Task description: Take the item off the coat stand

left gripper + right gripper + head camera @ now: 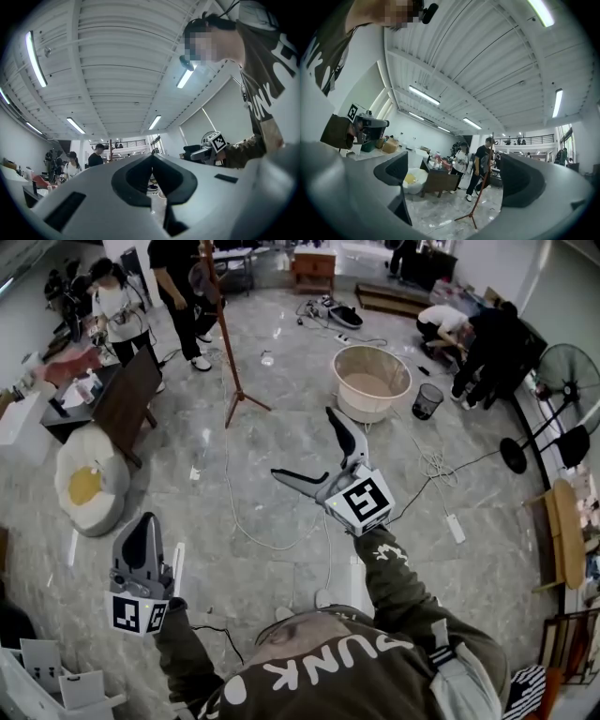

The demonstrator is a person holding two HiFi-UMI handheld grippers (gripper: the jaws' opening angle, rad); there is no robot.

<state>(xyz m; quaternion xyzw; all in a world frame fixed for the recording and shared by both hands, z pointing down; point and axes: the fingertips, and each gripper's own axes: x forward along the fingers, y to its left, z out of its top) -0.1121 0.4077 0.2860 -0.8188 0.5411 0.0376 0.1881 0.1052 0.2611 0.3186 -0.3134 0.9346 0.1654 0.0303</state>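
Two grippers are shown in the head view: the left gripper (142, 526) is held low with its jaws closed on nothing; the right gripper (302, 442) is spread wide and empty. The coat stand (223, 334) is set well apart across open floor (281, 521), where a white cable (234, 507) is trailed. A greyish shape (201, 279) near its top, possibly the item, is too small to be identified; it is judged light and soft, best taken by a loop and lifted upward.

In the left gripper view, the left gripper (152, 157) is seen pressed together.

In the right gripper view, the coat stand (483, 192) is framed between the parted jaws of the right gripper (457, 176); a person in black (482, 161) is stood just behind, so room there is judged tight; its spread feet are to be avoided.
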